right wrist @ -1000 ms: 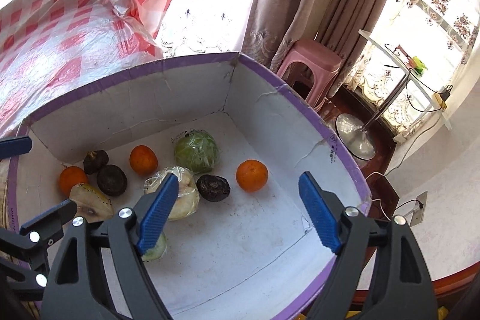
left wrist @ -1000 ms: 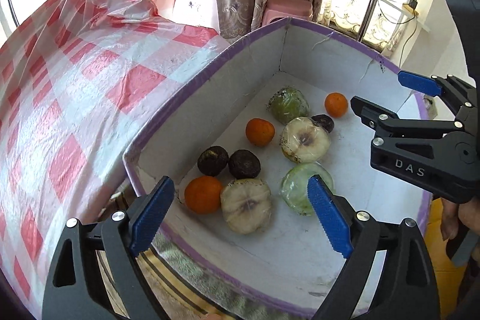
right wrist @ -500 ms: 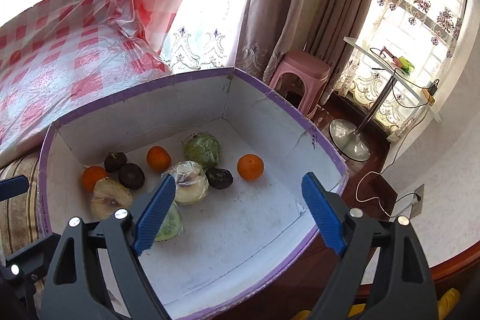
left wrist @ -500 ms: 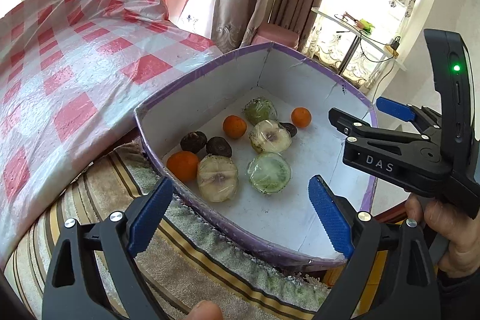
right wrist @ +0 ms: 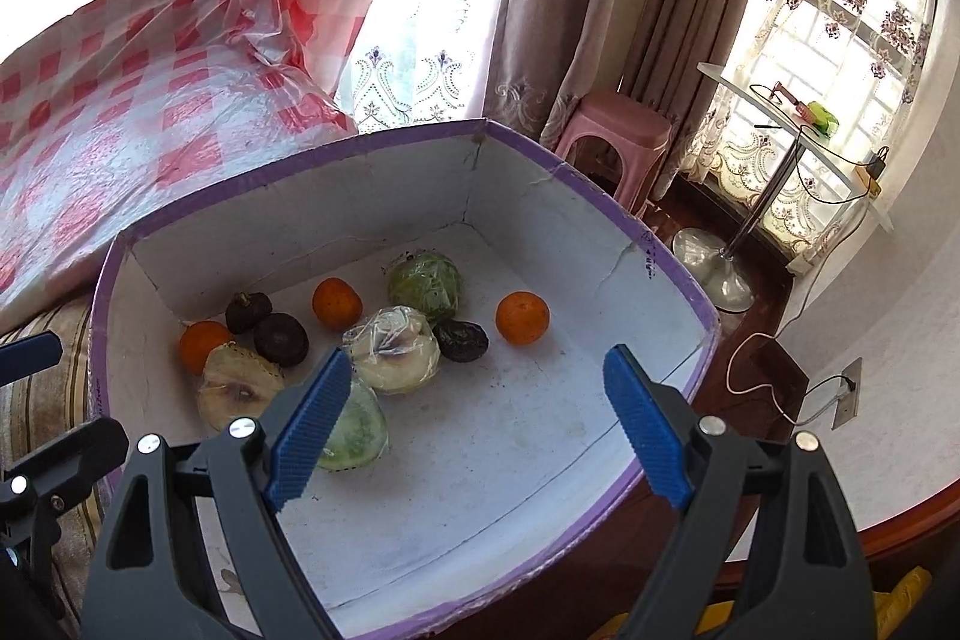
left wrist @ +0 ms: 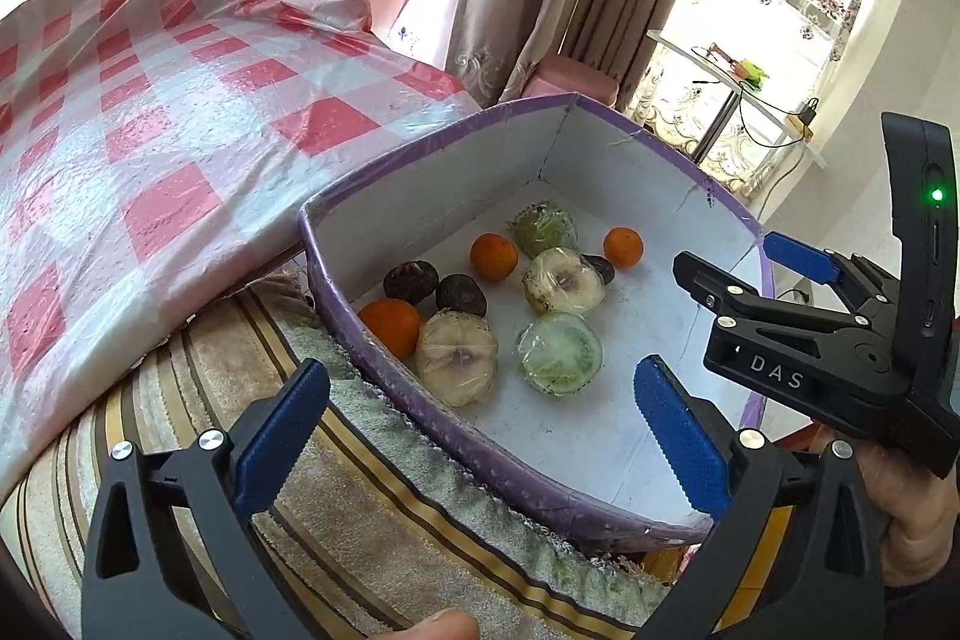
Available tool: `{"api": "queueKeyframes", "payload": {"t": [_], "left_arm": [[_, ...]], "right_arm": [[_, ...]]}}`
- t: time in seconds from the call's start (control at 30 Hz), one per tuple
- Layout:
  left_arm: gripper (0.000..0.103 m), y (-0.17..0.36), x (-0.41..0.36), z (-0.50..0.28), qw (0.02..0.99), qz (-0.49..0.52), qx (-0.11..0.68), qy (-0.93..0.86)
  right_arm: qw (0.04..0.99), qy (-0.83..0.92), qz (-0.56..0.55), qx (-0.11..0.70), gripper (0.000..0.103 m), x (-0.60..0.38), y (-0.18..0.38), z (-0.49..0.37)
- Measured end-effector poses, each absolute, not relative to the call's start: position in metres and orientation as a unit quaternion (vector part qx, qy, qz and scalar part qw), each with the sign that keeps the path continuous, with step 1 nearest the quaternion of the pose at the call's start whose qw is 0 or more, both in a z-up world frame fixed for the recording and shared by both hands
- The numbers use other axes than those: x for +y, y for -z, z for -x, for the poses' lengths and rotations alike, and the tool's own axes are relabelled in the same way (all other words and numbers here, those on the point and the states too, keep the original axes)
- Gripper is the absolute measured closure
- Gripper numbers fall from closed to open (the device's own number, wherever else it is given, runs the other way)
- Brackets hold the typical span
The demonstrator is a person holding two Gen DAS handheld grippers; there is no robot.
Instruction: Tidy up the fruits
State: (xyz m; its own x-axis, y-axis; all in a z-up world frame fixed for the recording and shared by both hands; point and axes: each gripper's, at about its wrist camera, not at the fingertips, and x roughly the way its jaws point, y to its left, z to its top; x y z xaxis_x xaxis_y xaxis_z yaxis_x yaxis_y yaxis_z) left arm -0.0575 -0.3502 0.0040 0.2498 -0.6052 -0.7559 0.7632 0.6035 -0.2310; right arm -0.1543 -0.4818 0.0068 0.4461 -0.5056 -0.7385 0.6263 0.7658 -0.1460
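Red-and-white checked plastic sheet (left wrist: 180, 118) covers the surface at far left; a striped towel (left wrist: 372, 496) lies below it, under the near wall of the box (left wrist: 420, 388).

Left gripper (left wrist: 480, 436): fingers are opening, spread wide, nothing between them. It hangs above the box's near wall and the towel.

The box is white inside with a purple rim. All fruit lies on its floor. From the left in the right wrist view: an orange (right wrist: 201, 345), a cut pale fruit half (right wrist: 237, 388), two dark fruits (right wrist: 247, 311) (right wrist: 281, 339), a second orange (right wrist: 336, 303), a wrapped pale half (right wrist: 396, 349) with a wrapped green half (right wrist: 354, 433) in front, a wrapped green fruit (right wrist: 426, 283) behind, a third dark fruit (right wrist: 461, 339), a third orange (right wrist: 522, 318).

Right gripper (right wrist: 474, 418): fingers stand apart and empty above the box floor, touching no fruit.

A pink stool (right wrist: 612, 142) stands beyond the box.
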Motion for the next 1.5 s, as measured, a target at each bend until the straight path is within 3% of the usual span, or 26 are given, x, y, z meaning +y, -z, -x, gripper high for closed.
{"api": "queueKeyframes", "payload": {"t": [1.5], "left_arm": [[0.004,-0.0031,-0.3502,0.0581,0.781,-0.086,0.434,0.441]], "right_arm": [[0.848,0.329,-0.075,0.409,0.017,-0.4807,-0.0053,0.1545]]}}
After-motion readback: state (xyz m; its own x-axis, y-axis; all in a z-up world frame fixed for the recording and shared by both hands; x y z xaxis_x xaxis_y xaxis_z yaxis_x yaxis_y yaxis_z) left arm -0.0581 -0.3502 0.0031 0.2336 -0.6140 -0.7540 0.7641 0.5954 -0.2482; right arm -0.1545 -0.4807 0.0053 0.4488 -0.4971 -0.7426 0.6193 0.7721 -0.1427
